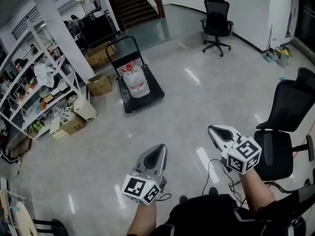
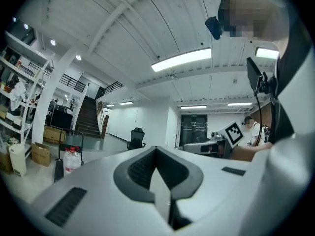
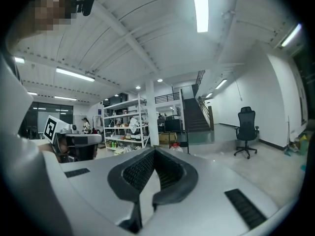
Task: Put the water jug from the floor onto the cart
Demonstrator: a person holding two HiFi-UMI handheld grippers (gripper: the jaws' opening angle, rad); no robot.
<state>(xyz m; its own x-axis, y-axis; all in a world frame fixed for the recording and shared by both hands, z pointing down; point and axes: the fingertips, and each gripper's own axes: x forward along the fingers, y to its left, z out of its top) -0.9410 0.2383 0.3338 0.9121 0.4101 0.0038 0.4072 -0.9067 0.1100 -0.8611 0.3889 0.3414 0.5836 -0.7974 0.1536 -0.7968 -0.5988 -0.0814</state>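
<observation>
The water jug (image 1: 135, 80) stands on the black platform cart (image 1: 153, 92), well across the floor from the person. Big and clear-walled, it looks heavy and slippery, so I'd take it at the red-capped neck. The left gripper (image 1: 158, 150) and right gripper (image 1: 215, 131) are both closed on nothing.

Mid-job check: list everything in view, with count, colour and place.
water jug: one, clear, red cap, on the cart deck
cart: one, black, open floor, upper centre
office chairs: two, black, far wall and near right
cardboard boxes: several, brown, floor by the shelving
shelving: one, white, left, cluttered
stairs: one flight, dark, far end
left gripper: one, grey, low centre, jaws shut, empty
right gripper: one, grey, low right, jaws shut, empty
</observation>
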